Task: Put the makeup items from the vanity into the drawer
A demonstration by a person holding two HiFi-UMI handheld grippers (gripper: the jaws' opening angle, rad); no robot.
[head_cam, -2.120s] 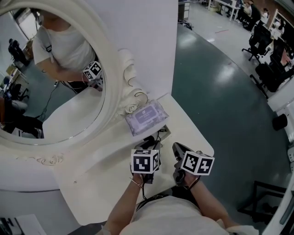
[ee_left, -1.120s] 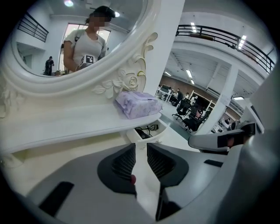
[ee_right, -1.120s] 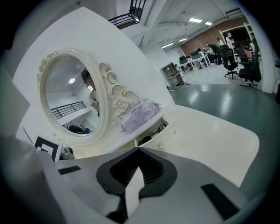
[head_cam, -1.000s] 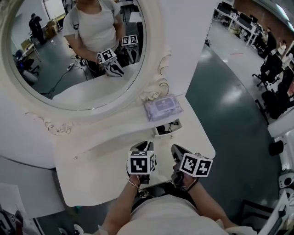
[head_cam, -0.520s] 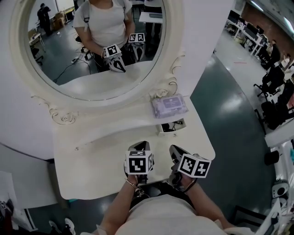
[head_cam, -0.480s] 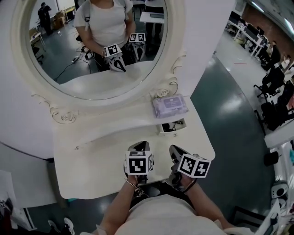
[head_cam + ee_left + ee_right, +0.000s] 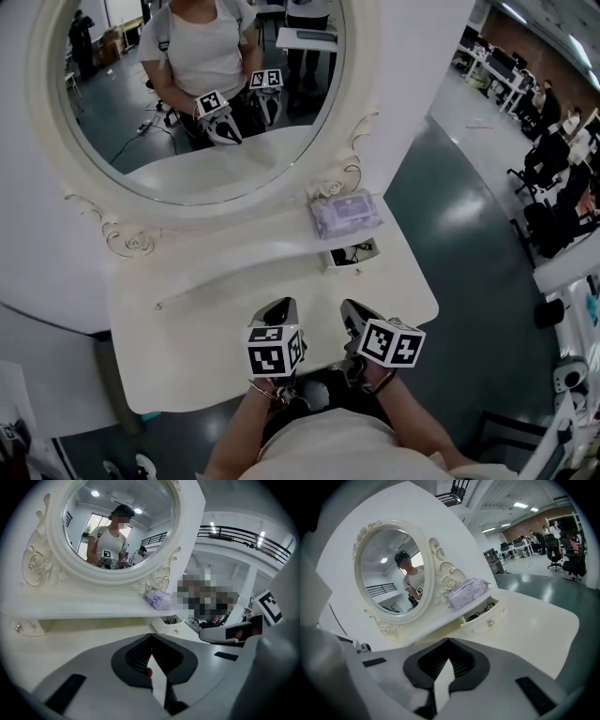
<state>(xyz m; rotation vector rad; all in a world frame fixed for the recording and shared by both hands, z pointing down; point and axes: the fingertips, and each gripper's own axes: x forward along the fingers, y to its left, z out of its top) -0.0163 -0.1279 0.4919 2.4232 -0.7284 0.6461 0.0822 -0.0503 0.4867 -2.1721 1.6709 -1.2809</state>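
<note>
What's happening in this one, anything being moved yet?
A person stands at a white vanity with a claw in each hand. The left claw and right claw are both shut and empty, hovering over the front of the tabletop. A purple packet lies on the shelf at the right, above a small drawer that is pulled open with dark items inside. Nothing is being handled at this moment.

A glossy dark green floor (image 7: 450,187) is stretching away to the right, catching pale reflections of the lights above. Black office chairs (image 7: 544,220) are standing along its far side, and people (image 7: 543,530) are standing near a brick wall (image 7: 562,513). A dark railing (image 7: 243,530) is running overhead.
</note>
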